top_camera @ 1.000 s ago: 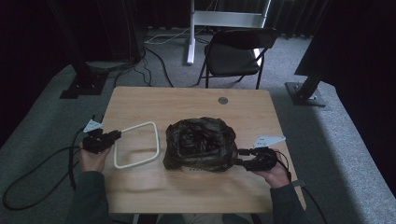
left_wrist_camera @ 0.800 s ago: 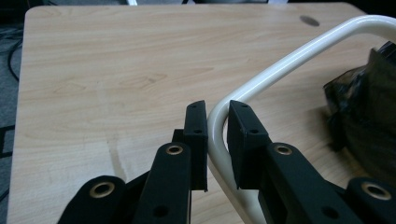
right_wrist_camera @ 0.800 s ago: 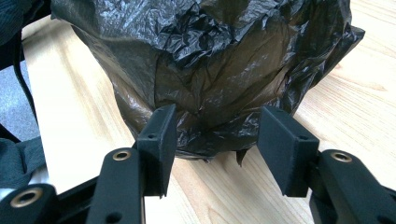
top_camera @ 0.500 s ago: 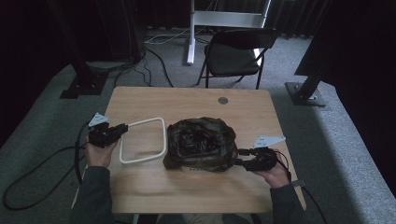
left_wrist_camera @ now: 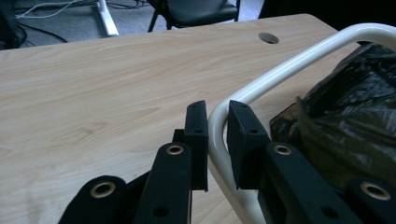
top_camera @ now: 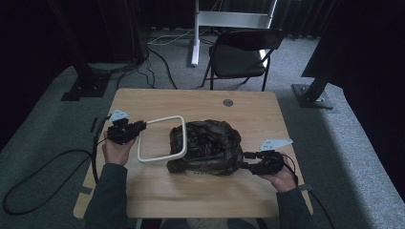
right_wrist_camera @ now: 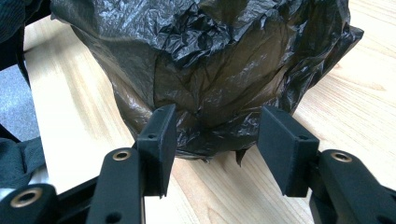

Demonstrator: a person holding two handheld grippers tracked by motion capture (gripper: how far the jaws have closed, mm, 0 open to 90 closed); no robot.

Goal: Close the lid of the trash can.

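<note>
Left gripper (left_wrist_camera: pixel 217 122) clamped on white frame (top_camera: pixel 162 138); right gripper (right_wrist_camera: pixel 212 135) open at black bag (top_camera: pixel 206 147).

Left jaws pinch the frame's corner tube, near part cut off under them. The frame's right side runs against the bag, partly hidden in the high view. Right jaws stand wide, bag edge between them; pad contact not clear. Bag sits mid-table (top_camera: pixel 191 102); contents unreadable through dark crumpled plastic.

No legible text, label, brand, number or sign on any surface in these views.
</note>
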